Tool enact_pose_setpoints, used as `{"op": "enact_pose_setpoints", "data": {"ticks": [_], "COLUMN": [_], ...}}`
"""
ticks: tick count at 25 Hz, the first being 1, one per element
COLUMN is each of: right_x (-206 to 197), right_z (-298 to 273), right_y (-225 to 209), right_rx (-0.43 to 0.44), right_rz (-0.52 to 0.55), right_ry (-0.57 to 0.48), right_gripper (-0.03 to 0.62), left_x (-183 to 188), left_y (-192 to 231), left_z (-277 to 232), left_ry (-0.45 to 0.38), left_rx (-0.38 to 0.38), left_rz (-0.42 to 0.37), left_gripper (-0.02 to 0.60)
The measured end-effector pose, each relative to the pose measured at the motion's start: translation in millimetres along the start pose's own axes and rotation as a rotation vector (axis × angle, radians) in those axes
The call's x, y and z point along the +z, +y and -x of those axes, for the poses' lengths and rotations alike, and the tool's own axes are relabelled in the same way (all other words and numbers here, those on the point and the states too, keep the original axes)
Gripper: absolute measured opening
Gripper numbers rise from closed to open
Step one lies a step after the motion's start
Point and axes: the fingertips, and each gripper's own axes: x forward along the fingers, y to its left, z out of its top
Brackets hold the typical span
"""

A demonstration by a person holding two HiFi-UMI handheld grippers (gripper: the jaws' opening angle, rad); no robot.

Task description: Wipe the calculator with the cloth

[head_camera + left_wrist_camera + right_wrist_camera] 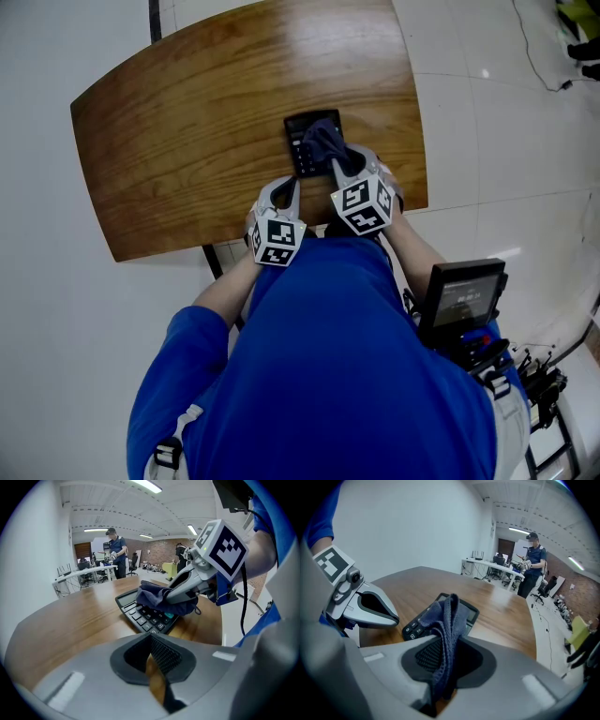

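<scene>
Cloth (323, 139) pinched in my right gripper (341, 163) so its bunch lies on calculator (300, 155) keys; left gripper (294, 185) closed, empty, by worktop's (187, 141) near edge, probably bracing the calculator.

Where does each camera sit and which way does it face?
Head view: on the person's head, looking steeply down at the table, left hand-held gripper, right hand-held gripper and blue-clad torso.
Left gripper view: along its shut, empty jaws toward the calculator.
Right gripper view: along jaws clamping the cloth, across the table.
Shared: each gripper view shows the other gripper; all show calculator and cloth.
</scene>
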Motion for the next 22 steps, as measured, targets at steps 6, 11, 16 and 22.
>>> {"op": "enact_pose_setpoints", "data": {"ticks": [6, 11, 16, 22], "right_x": [-16, -7, 25, 37], "right_z": [3, 7, 9, 0], "right_y": [-22, -16, 24, 71], "right_rx": [-0.061, -0.048, 0.042, 0.163], "right_rz": [-0.033, -0.012, 0.061, 0.122], "right_ry": [0.038, 0.028, -0.037, -0.038], "right_gripper": [0.069, 0.069, 0.069, 0.069], "left_x": [-2, -3, -3, 1], "left_y": [0, 2, 5, 5], "left_z": [-4, -2, 8, 24], "left_ry": [-0.007, -0.011, -0.006, 0.011], "left_rx": [-0.002, 0.009, 0.027, 0.049], "left_rz": [0.005, 0.018, 0.022, 0.027], "left_gripper": [0.006, 0.006, 0.006, 0.006]}}
